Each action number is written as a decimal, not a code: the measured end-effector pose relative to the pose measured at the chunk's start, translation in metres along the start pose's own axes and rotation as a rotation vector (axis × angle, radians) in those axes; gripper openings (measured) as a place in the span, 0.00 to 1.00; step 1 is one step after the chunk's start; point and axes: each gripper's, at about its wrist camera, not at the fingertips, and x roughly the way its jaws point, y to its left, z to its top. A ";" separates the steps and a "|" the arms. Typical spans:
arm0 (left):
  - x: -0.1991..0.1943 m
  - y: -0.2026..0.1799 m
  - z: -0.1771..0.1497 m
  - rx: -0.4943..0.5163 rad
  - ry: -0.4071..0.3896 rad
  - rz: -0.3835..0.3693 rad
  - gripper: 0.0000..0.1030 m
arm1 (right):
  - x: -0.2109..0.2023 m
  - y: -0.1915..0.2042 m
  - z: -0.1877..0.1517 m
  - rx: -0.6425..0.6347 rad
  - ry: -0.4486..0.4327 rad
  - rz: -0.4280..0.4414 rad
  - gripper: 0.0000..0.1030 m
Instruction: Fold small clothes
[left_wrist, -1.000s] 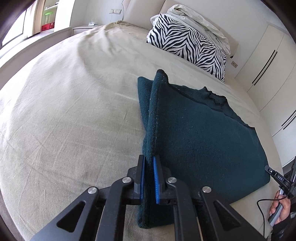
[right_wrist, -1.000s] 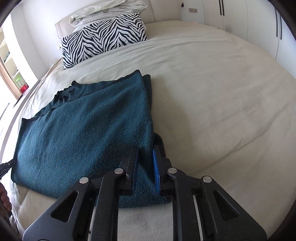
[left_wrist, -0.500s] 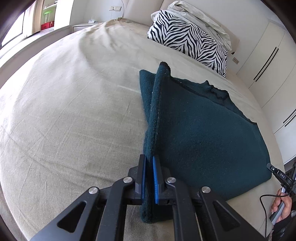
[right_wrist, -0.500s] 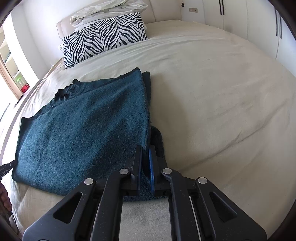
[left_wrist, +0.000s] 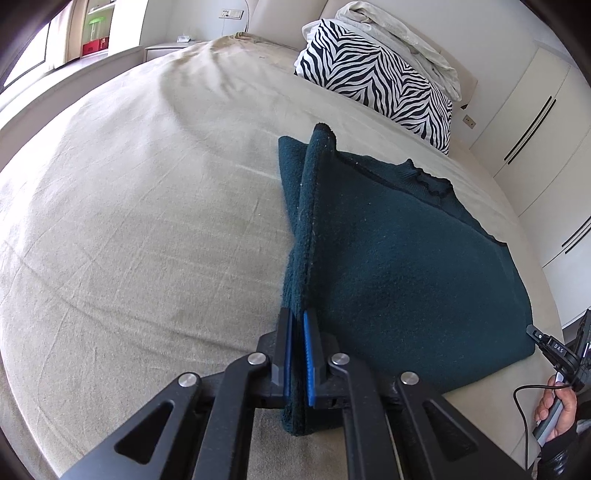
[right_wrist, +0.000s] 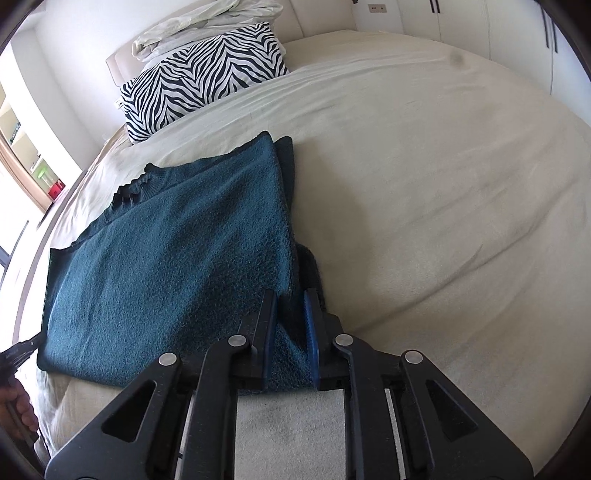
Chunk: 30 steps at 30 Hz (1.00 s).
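A dark teal knit sweater (left_wrist: 399, 266) lies on the beige bed, its neck opening toward the pillows. My left gripper (left_wrist: 295, 325) is shut on the sweater's left folded edge and lifts it into a ridge. In the right wrist view the same sweater (right_wrist: 173, 258) lies spread to the left. My right gripper (right_wrist: 290, 306) grips the sweater's right folded edge near the hem, with a thick bunch of knit between the jaws.
A zebra-print pillow (left_wrist: 376, 77) with a rumpled white sheet on top sits at the headboard. White wardrobe doors (left_wrist: 546, 122) stand to the right. The beige bed sheet (right_wrist: 443, 166) stretches wide on both sides of the sweater.
The left gripper has lifted the sweater's left edge a little higher. The right gripper's jaws closed tight half a second ago and now stand slightly wider with more knit between them.
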 end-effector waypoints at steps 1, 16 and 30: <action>0.001 -0.001 0.000 0.002 0.004 0.001 0.06 | 0.000 0.001 0.000 -0.009 0.003 -0.013 0.08; -0.010 -0.006 0.013 0.019 -0.039 0.075 0.15 | -0.024 -0.015 0.012 0.103 -0.033 0.027 0.10; 0.038 -0.082 0.055 0.309 -0.175 0.062 0.48 | 0.046 0.155 0.088 -0.043 0.055 0.555 0.62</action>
